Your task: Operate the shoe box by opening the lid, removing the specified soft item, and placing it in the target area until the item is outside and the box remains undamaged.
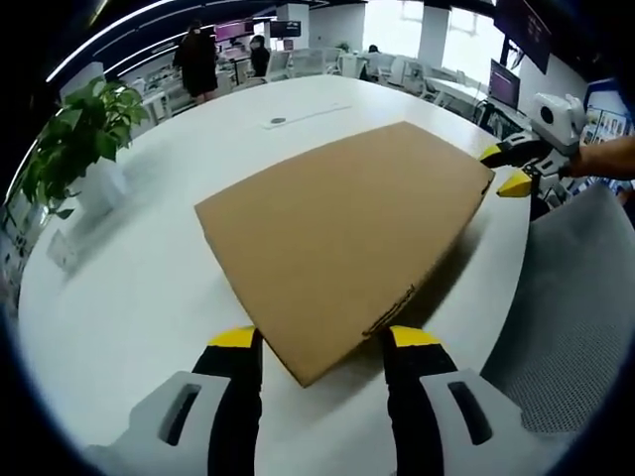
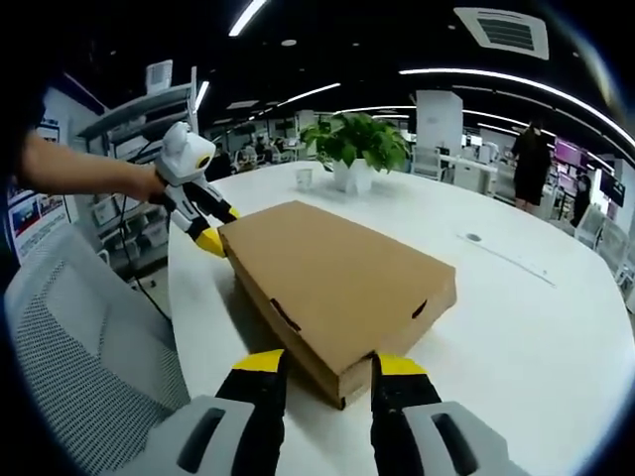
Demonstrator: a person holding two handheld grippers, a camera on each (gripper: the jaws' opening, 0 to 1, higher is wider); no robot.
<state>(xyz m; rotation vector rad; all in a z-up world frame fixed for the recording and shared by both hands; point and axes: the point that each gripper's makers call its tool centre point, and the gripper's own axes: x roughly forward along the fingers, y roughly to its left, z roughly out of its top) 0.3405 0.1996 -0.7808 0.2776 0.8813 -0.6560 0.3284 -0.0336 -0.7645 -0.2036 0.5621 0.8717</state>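
The shoe box [image 1: 342, 236] lies flat and closed on the white table [image 1: 149, 297], lid up, near the table edge by the grey mesh chair [image 2: 74, 337]. Its long axis runs from one gripper to the other. The left gripper [image 1: 322, 342] straddles one end corner, jaws wide. The right gripper [image 2: 322, 365] straddles the opposite end corner, jaws wide. A potted plant [image 2: 357, 149] stands beyond the box.

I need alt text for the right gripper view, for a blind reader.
A closed brown cardboard shoe box lies on a white table, its near corner between the right gripper's open jaws. The left gripper is at the far corner; a potted plant stands behind.
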